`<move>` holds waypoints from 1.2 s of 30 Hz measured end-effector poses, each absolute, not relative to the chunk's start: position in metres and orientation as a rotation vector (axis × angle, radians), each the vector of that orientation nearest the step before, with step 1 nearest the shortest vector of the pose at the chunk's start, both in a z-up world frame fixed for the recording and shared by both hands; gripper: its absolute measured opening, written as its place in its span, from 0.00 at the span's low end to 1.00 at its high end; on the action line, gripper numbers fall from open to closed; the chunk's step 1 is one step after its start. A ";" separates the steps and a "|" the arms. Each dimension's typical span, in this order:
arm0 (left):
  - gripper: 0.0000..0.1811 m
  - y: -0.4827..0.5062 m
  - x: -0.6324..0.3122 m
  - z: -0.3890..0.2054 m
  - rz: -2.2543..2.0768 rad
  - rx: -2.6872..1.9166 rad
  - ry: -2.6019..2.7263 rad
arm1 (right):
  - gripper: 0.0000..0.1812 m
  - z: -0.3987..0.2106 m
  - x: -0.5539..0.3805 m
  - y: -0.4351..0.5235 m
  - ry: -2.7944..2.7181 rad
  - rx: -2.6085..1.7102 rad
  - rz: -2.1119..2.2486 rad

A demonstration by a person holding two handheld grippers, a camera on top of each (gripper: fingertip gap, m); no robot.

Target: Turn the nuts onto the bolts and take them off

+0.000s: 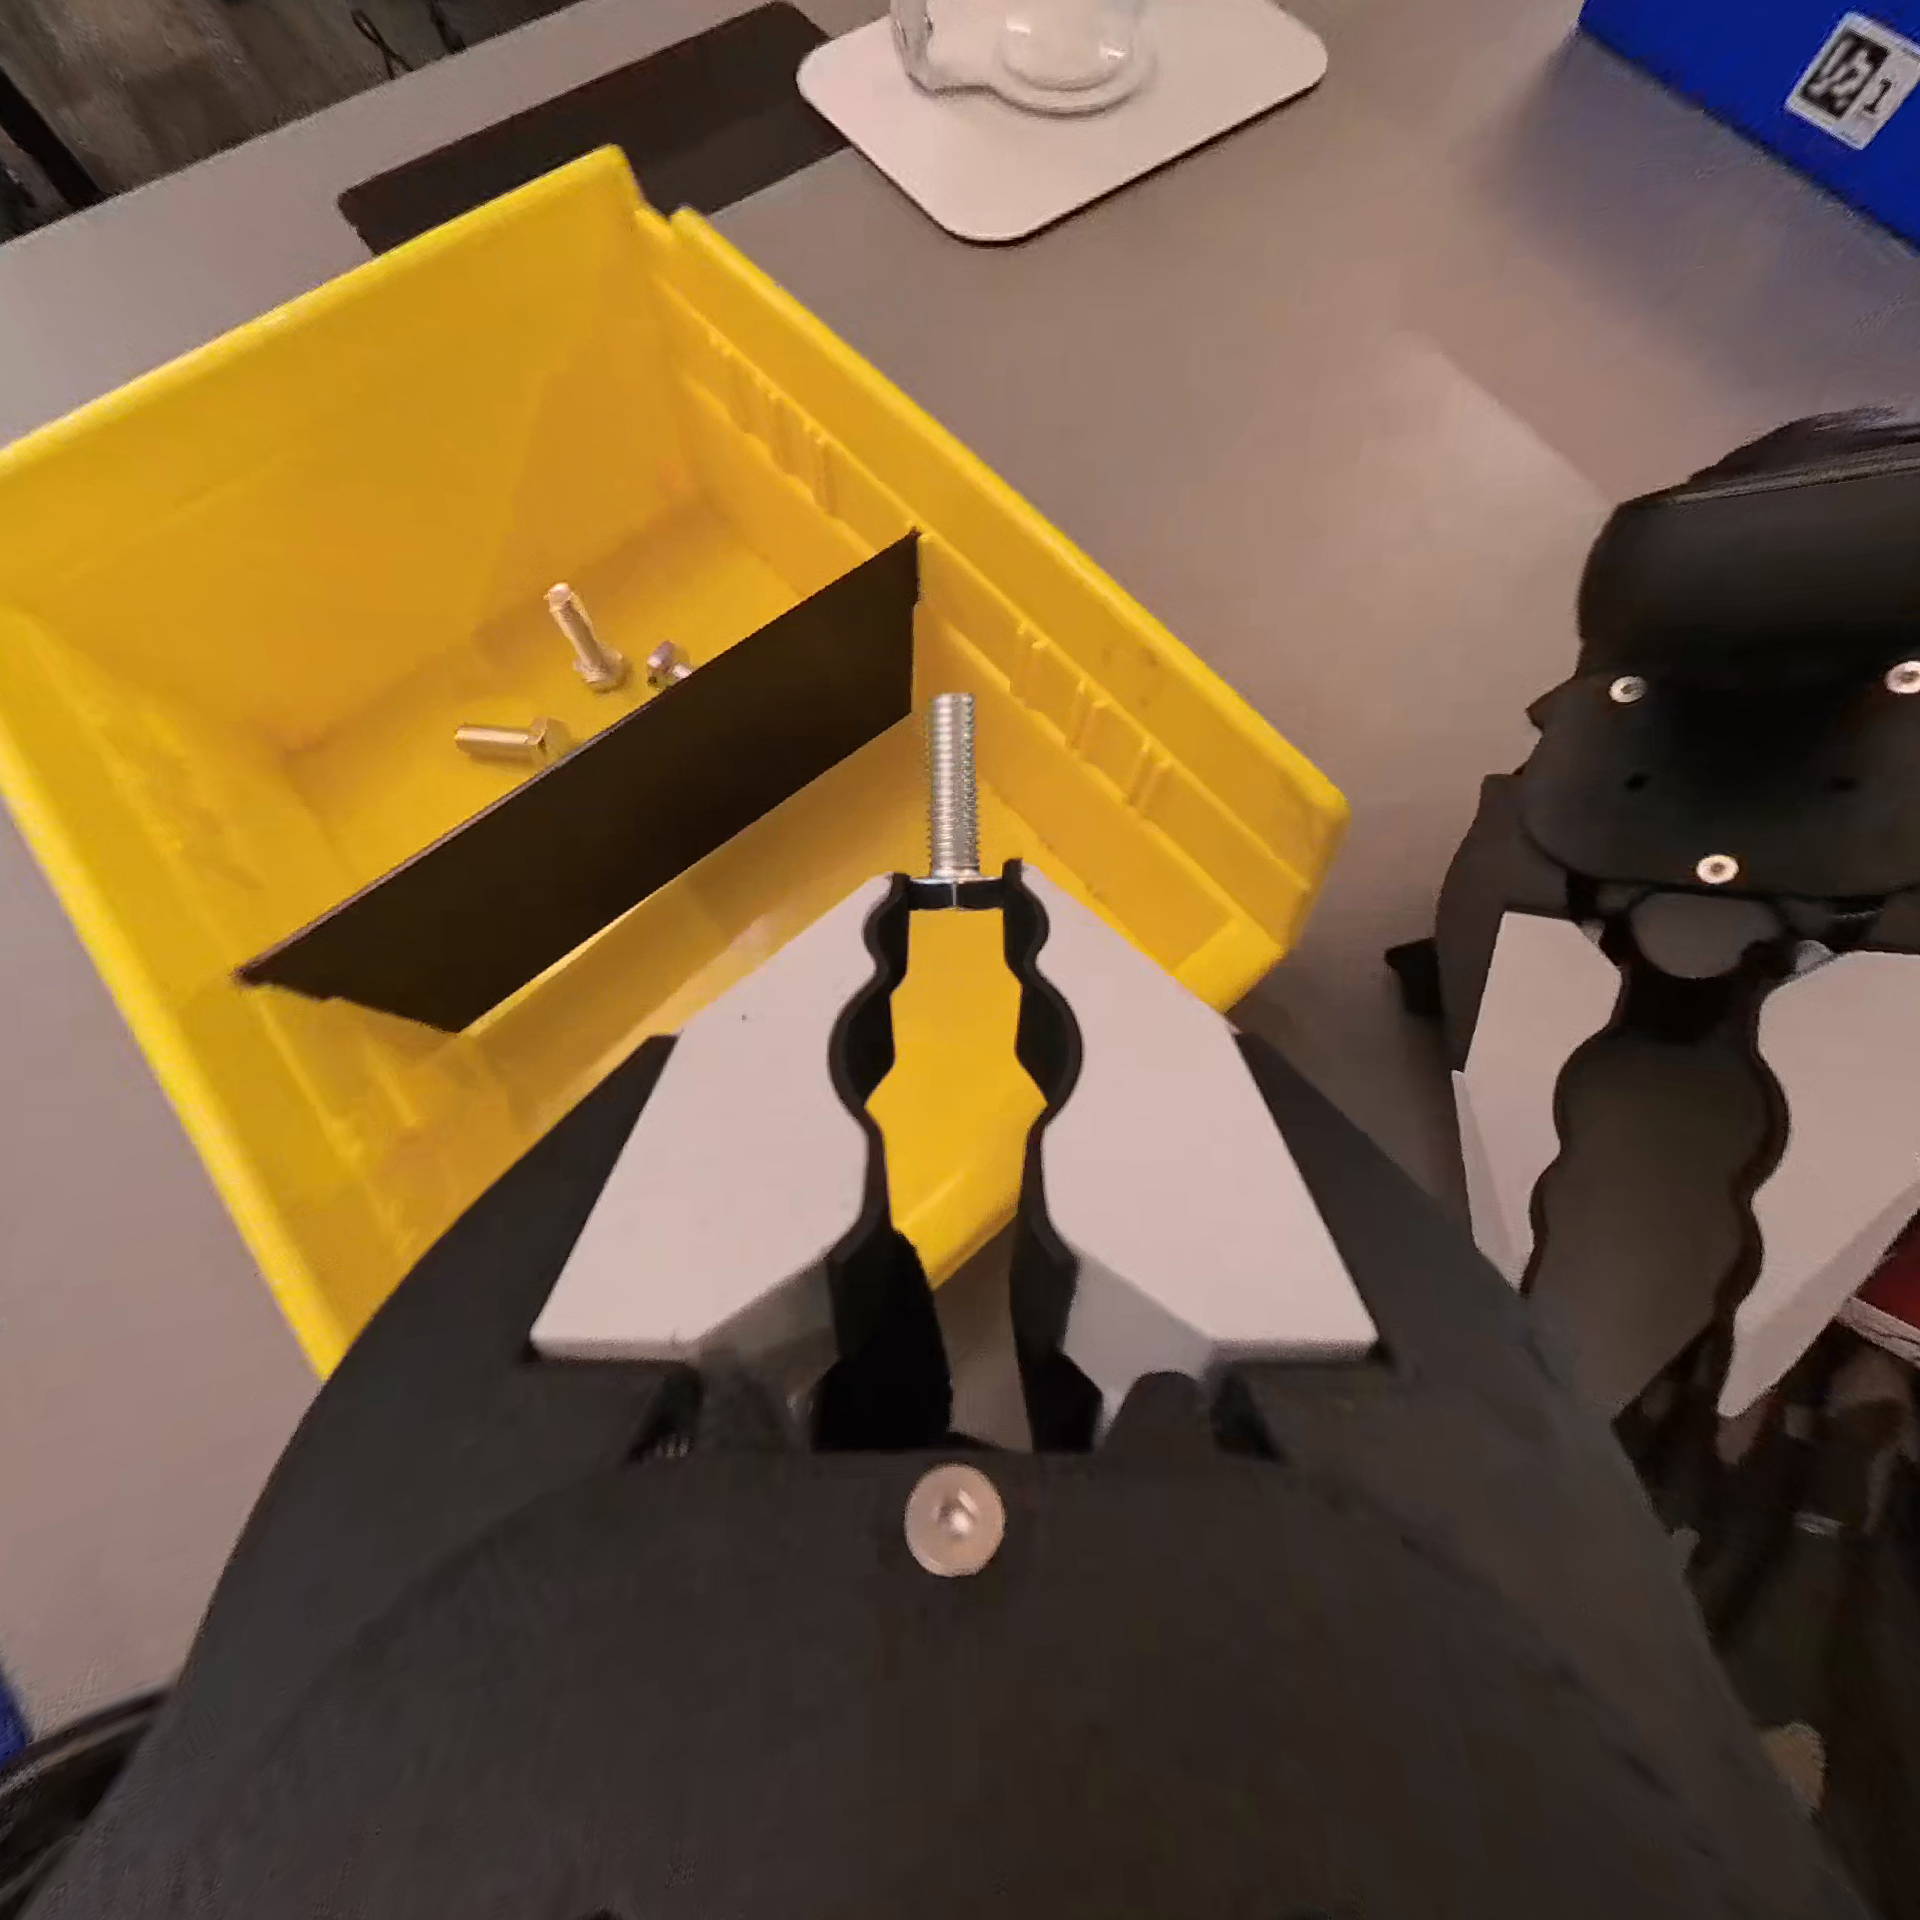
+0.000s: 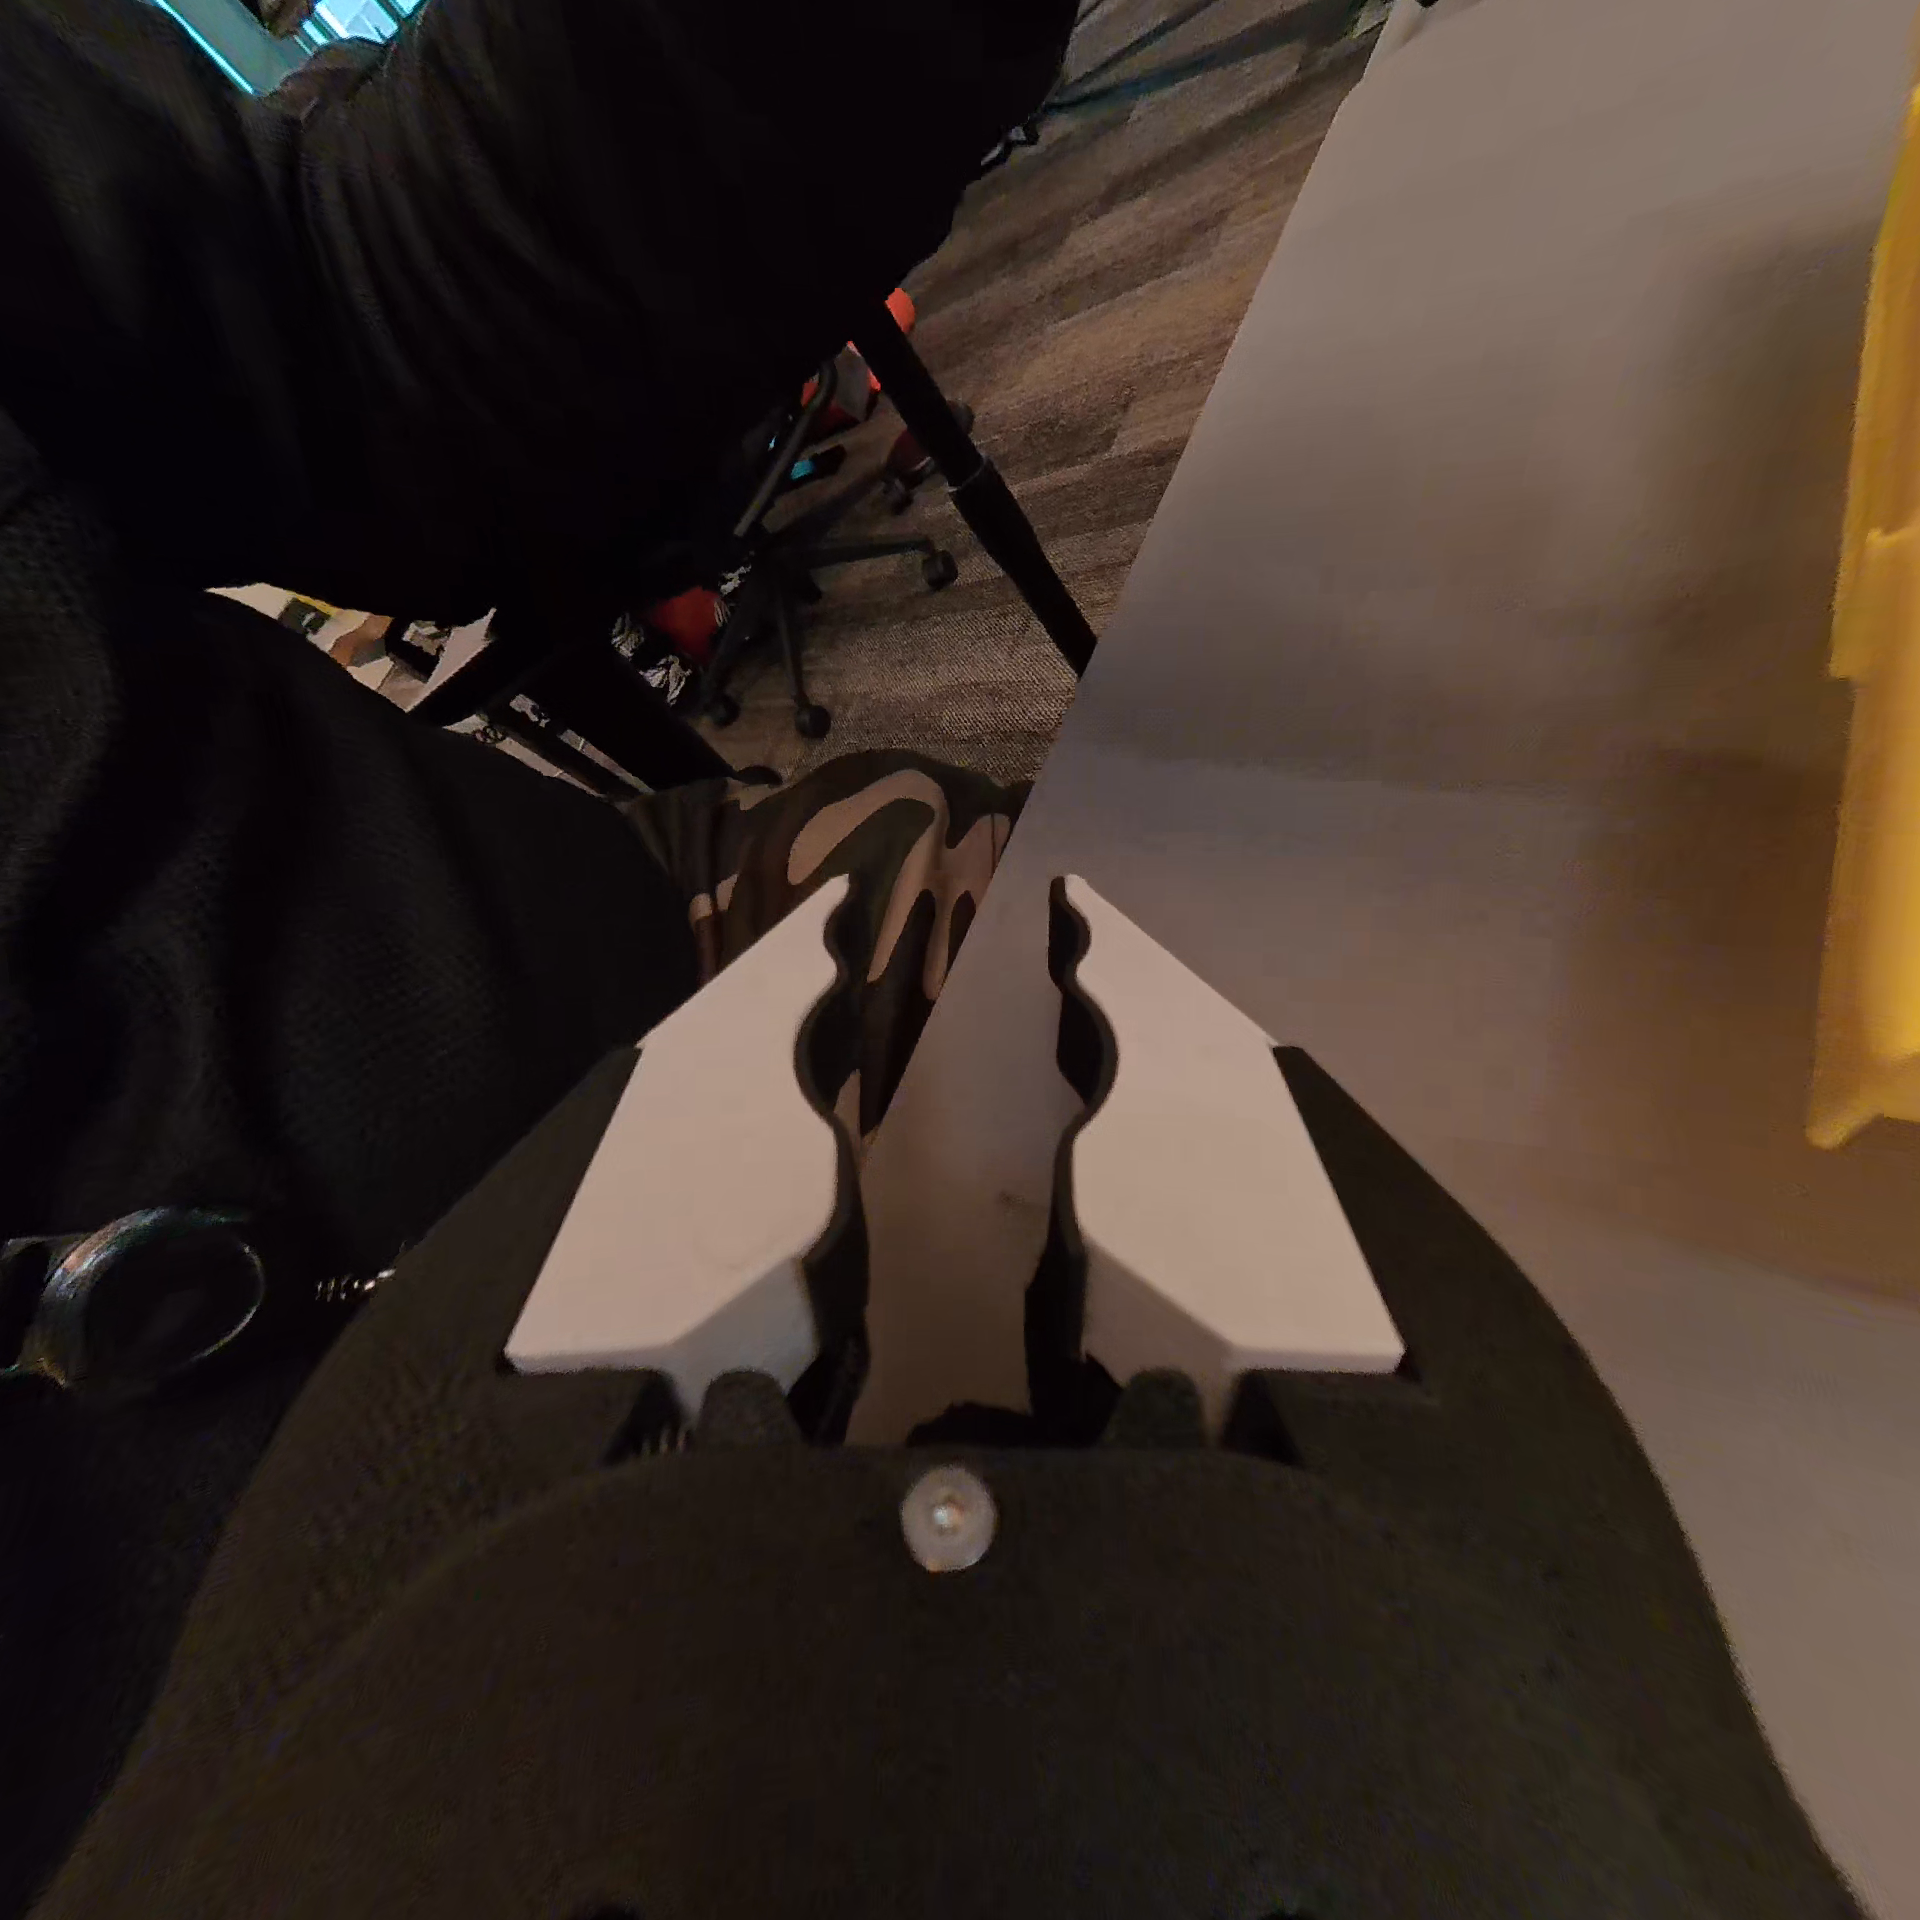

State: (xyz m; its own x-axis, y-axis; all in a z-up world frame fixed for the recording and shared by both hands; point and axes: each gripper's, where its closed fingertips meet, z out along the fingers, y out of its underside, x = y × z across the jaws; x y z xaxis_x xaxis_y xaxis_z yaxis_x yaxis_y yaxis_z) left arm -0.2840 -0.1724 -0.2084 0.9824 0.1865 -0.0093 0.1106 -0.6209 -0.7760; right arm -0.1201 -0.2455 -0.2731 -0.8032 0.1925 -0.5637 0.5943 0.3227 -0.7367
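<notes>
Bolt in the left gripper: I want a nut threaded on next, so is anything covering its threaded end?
Nothing visible. The bolt, clamped by its head in the left gripper, has a bare shank pointing out over the yellow bin; no nut shows on it.

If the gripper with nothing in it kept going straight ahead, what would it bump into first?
Probably the table edge. The open right gripper points right at it, with the floor beyond on one side. Depth is unclear, so it might slip just past.
</notes>
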 end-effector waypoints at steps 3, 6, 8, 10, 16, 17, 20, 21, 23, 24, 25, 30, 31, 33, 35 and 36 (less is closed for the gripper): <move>0.09 -0.155 -0.268 -0.208 0.057 -2.244 -0.146 | 0.18 -0.274 -0.118 -0.239 2.225 0.689 -1.464; 0.09 -0.139 -0.246 -0.201 0.019 -2.231 -0.070 | 0.17 -0.273 -0.109 -0.231 2.250 0.637 -1.432; 0.09 -0.124 -0.224 -0.193 -0.041 -2.207 -0.019 | 0.15 -0.269 -0.092 -0.225 2.249 0.560 -1.379; 0.09 -0.107 -0.198 -0.193 -0.121 -2.208 0.010 | 0.13 -0.255 -0.068 -0.218 2.223 0.472 -1.364; 0.09 -0.061 -0.140 -0.234 -0.236 -2.323 0.087 | 0.06 -0.211 0.011 -0.194 2.138 0.277 -1.439; 0.09 -0.058 -0.136 -0.248 -0.223 -2.374 0.096 | 0.05 -0.209 0.016 -0.190 2.124 0.295 -1.467; 0.09 -0.051 -0.127 -0.276 -0.210 -2.446 0.092 | 0.04 -0.219 0.019 -0.175 2.133 0.400 -1.474; 0.09 -0.050 -0.126 -0.285 -0.214 -2.463 0.069 | 0.03 -0.225 0.018 -0.170 2.152 0.428 -1.453; 0.09 -0.049 -0.127 -0.300 -0.193 -2.493 0.049 | 0.03 -0.234 0.012 -0.165 2.189 0.475 -1.420; 0.09 -0.048 -0.127 -0.305 -0.189 -2.499 0.039 | 0.03 -0.236 0.009 -0.164 2.189 0.485 -1.419; 0.09 -0.048 -0.127 -0.308 -0.195 -2.504 0.029 | 0.03 -0.237 0.008 -0.165 2.189 0.490 -1.420; 0.18 -0.046 -0.128 -0.294 -0.181 -2.439 0.004 | 0.03 -0.242 0.001 -0.166 2.217 0.530 -1.432; 0.20 -0.048 -0.128 -0.289 -0.177 -2.425 0.018 | 0.04 -0.242 -0.002 -0.166 2.224 0.548 -1.442; 0.21 -0.057 -0.128 -0.277 -0.148 -2.425 0.068 | 0.03 -0.240 -0.007 -0.164 2.216 0.574 -1.472; 0.16 -0.071 -0.125 -0.251 -0.123 -2.344 0.137 | 0.03 -0.238 -0.013 -0.162 2.213 0.606 -1.513; 0.13 -0.081 -0.122 -0.238 -0.138 -2.307 0.153 | 0.03 -0.236 -0.016 -0.161 2.206 0.624 -1.538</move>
